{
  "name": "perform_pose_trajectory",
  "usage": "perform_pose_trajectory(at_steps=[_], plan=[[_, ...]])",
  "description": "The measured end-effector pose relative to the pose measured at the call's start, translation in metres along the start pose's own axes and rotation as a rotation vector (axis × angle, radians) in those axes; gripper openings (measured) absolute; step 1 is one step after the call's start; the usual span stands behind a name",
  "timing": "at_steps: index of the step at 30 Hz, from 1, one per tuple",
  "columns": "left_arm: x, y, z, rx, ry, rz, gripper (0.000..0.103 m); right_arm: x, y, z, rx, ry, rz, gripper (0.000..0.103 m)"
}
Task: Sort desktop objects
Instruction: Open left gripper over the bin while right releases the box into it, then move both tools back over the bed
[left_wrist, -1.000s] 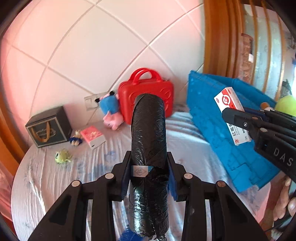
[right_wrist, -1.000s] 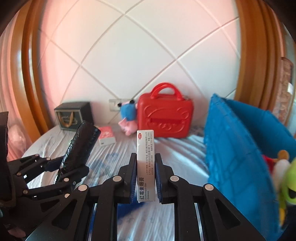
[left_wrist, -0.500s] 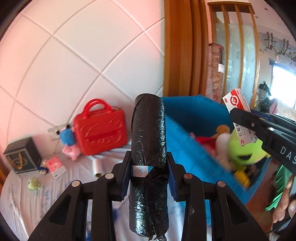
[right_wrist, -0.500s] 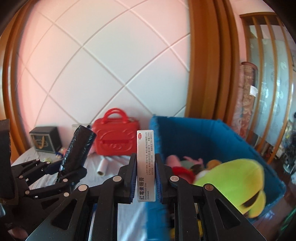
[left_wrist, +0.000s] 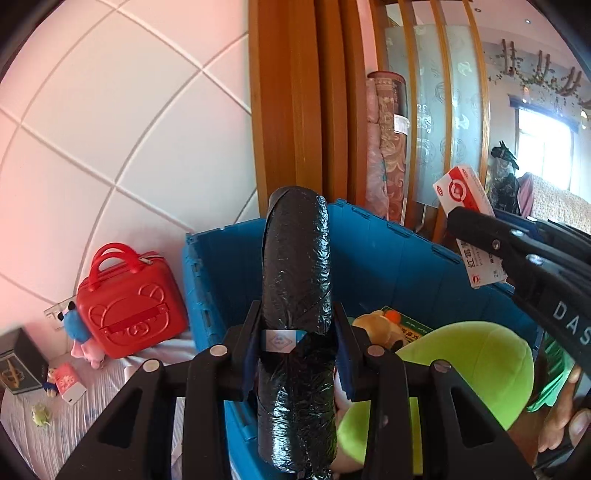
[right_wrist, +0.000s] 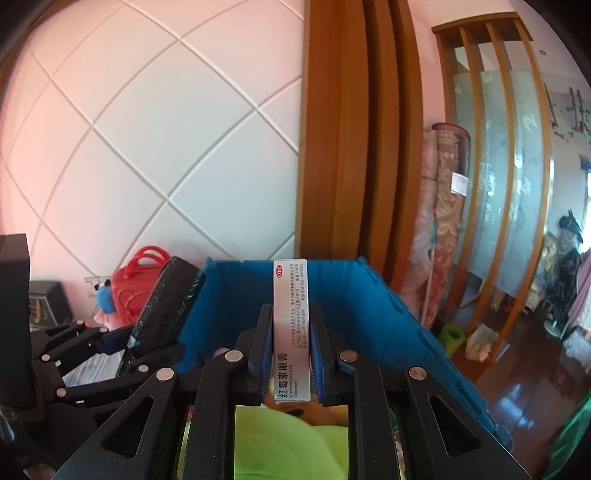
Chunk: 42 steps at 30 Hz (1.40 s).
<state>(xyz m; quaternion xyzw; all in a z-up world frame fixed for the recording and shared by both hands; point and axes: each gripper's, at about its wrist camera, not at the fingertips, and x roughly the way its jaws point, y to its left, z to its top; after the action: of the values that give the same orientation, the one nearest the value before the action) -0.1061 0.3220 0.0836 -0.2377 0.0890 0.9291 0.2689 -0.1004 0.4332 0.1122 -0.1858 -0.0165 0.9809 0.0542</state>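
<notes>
While both loads hang over the blue crate (left_wrist: 388, 266), I judge the release to be the risky part. My left tool (left_wrist: 297, 349) is clamped on the black wrapped roll (left_wrist: 295, 295), which stands upright between the pads; my right tool (right_wrist: 291, 356) is clamped on the slim ointment box (right_wrist: 290, 328), also upright, above the crate's interior. The crate is already crowded — a big lime-green plush (left_wrist: 472, 362) fills much of it, with other soft toys and a green packet beside it. If I let go from this height, the roll could land on that rounded plush and tip toward the crate's near wall or out onto the surface (left_wrist: 107, 410). The box is light and narrow, so it could slip down a gap between toys and be hard to find. The two tools also sit near each other — opening both at once risks one load knocking the other. The red case (left_wrist: 129, 299) and small toys on the surface are well apart from all this.
</notes>
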Motion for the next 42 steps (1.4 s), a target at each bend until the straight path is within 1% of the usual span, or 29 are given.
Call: perform_pose_trajectory(at_steps=[2, 5, 6, 7, 8, 9, 10, 11, 12, 13, 16, 21, 23, 25, 30, 35, 42], plan=[[0.006, -0.008, 0.002, 0.009, 0.004, -0.008, 0.034, 0.007, -0.011, -0.004, 0.014, 0.021, -0.004, 0.018], [0.015, -0.014, 0.005, 0.033, 0.033, -0.012, 0.035, 0.017, -0.026, -0.009, 0.037, 0.044, -0.009, 0.018], [0.014, -0.014, 0.006, 0.035, 0.028, -0.003, 0.038, 0.019, -0.030, -0.010, 0.044, 0.046, -0.014, 0.021], [0.012, -0.014, 0.006, 0.038, 0.016, 0.011, 0.043, 0.020, -0.033, -0.011, 0.056, 0.049, -0.024, 0.036], [0.009, -0.014, 0.006, 0.037, 0.003, 0.023, 0.059, 0.020, -0.037, -0.011, 0.066, 0.049, -0.030, 0.046], [0.006, -0.013, 0.006, 0.031, -0.011, 0.028, 0.076, 0.020, -0.039, -0.011, 0.071, 0.045, -0.035, 0.068], [0.002, -0.012, 0.006, 0.028, -0.025, 0.032, 0.081, 0.018, -0.040, -0.010, 0.072, 0.036, -0.039, 0.084], [-0.003, -0.011, 0.006, 0.026, -0.041, 0.045, 0.082, 0.015, -0.039, -0.010, 0.070, 0.026, -0.047, 0.090], [-0.005, -0.009, 0.005, 0.026, -0.043, 0.050, 0.082, 0.013, -0.039, -0.009, 0.066, 0.020, -0.054, 0.098], [-0.007, -0.007, 0.005, 0.021, -0.039, 0.048, 0.082, 0.010, -0.038, -0.009, 0.060, 0.014, -0.061, 0.103], [-0.011, 0.000, 0.003, -0.004, -0.019, 0.034, 0.082, 0.006, -0.038, -0.008, 0.062, 0.007, -0.084, 0.103], [-0.025, 0.013, -0.008, -0.030, -0.009, 0.023, 0.082, -0.001, -0.042, -0.011, 0.096, 0.028, -0.071, 0.103], [-0.031, 0.020, -0.014, -0.047, -0.005, 0.017, 0.082, -0.006, -0.039, -0.013, 0.106, 0.034, -0.059, 0.103], [-0.039, 0.029, -0.020, -0.064, -0.007, 0.028, 0.082, -0.012, -0.032, -0.013, 0.109, 0.030, -0.053, 0.103], [-0.063, 0.061, -0.040, -0.091, 0.006, 0.068, 0.082, -0.031, -0.003, -0.012, 0.084, 0.011, -0.026, 0.103], [-0.086, 0.102, -0.066, -0.097, 0.054, 0.135, 0.082, -0.044, 0.039, -0.007, 0.063, -0.007, 0.010, 0.103], [-0.114, 0.181, -0.113, -0.150, 0.115, 0.199, 0.082, -0.037, 0.114, -0.009, 0.041, 0.039, 0.079, 0.103]])
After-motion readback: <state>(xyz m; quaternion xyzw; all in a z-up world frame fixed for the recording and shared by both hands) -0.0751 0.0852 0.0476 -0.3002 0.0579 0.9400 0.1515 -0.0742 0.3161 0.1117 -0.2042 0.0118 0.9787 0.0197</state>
